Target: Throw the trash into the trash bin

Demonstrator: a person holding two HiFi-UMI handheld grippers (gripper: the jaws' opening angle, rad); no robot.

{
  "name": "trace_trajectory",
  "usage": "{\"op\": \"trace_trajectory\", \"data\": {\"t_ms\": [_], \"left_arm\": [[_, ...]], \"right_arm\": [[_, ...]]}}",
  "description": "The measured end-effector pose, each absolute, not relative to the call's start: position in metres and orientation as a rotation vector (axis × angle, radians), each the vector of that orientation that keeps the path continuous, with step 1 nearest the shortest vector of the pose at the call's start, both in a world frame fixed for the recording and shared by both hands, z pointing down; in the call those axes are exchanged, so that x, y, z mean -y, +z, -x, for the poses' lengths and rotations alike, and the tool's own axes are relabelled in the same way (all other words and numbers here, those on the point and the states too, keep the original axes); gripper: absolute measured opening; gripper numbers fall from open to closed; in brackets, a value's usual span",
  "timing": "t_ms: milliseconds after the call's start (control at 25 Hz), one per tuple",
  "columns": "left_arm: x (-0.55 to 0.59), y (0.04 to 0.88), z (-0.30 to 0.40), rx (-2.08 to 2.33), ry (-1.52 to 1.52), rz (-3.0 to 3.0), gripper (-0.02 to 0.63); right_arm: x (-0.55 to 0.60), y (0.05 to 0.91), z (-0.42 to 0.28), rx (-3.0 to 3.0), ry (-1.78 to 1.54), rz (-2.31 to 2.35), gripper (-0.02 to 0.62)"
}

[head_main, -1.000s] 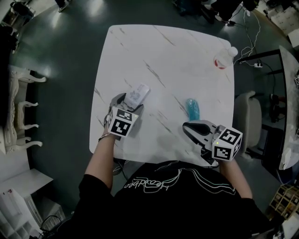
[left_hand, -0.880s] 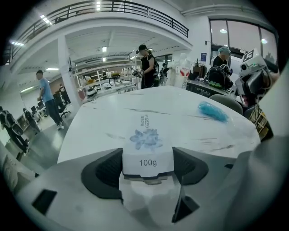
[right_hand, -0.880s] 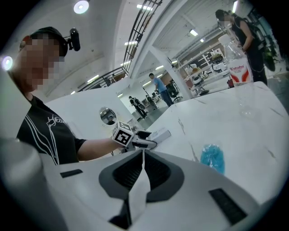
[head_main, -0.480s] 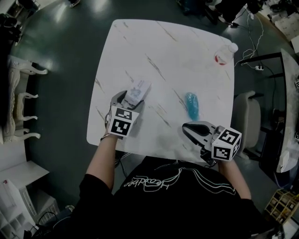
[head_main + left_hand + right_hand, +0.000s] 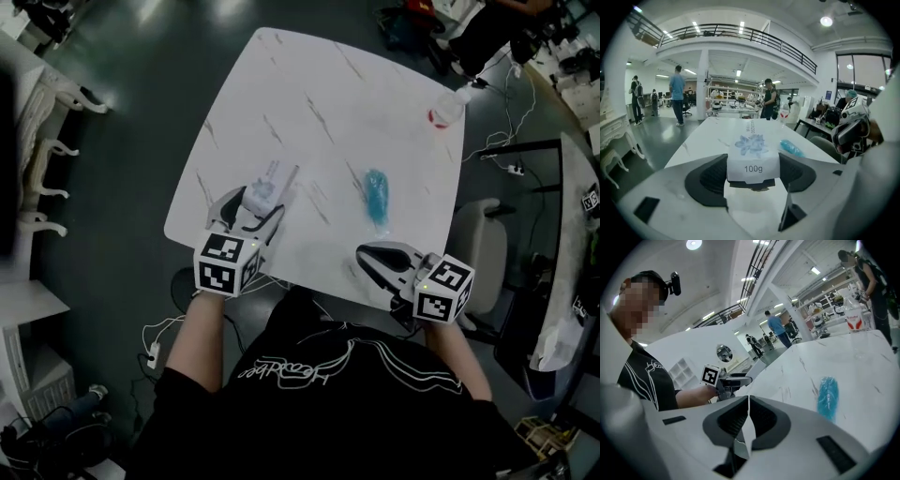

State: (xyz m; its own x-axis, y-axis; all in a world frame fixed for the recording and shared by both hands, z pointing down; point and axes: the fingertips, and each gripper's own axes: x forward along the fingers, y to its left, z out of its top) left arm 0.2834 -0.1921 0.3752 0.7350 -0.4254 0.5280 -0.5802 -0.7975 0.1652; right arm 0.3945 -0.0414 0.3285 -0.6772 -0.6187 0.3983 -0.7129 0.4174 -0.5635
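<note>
A white packet [image 5: 753,154] printed "100g" sits clamped between the pads of my left gripper [image 5: 753,176], held just above the white marble table [image 5: 328,103]. From the head view the packet [image 5: 265,183] sticks out ahead of the left gripper [image 5: 246,204] near the table's front left edge. A crumpled blue wrapper [image 5: 377,195] lies on the table ahead of my right gripper [image 5: 370,255]. The right gripper [image 5: 749,404] is shut with nothing in it, and the wrapper [image 5: 828,397] lies to its right.
A clear bottle with a red label [image 5: 448,110] stands at the table's far right corner. A pale chair [image 5: 478,244] is beside the table's right edge, and white ornate chairs [image 5: 47,159] line the left. Cables lie on the floor. People stand far off in the hall.
The left gripper has closed on the white packet and lifted it off the table, drawing back toward the near edge. The right gripper has shifted slightly and stays shut.
</note>
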Motion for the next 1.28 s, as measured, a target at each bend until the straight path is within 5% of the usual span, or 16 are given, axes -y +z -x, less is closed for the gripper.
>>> {"op": "trace_trajectory", "data": {"t_ms": [640,1280], "left_arm": [[0.001,0.321,-0.149,1.17,0.335,-2.387,0.321],[-0.048,0.381,0.044,1.428,0.252,-1.962,0.321]], "right_arm": [[-0.069,0.313,-0.295,2.75,1.094,-0.828,0.034],[-0.059,0.341,-0.127,2.678,0.99,-0.46,0.034]]}}
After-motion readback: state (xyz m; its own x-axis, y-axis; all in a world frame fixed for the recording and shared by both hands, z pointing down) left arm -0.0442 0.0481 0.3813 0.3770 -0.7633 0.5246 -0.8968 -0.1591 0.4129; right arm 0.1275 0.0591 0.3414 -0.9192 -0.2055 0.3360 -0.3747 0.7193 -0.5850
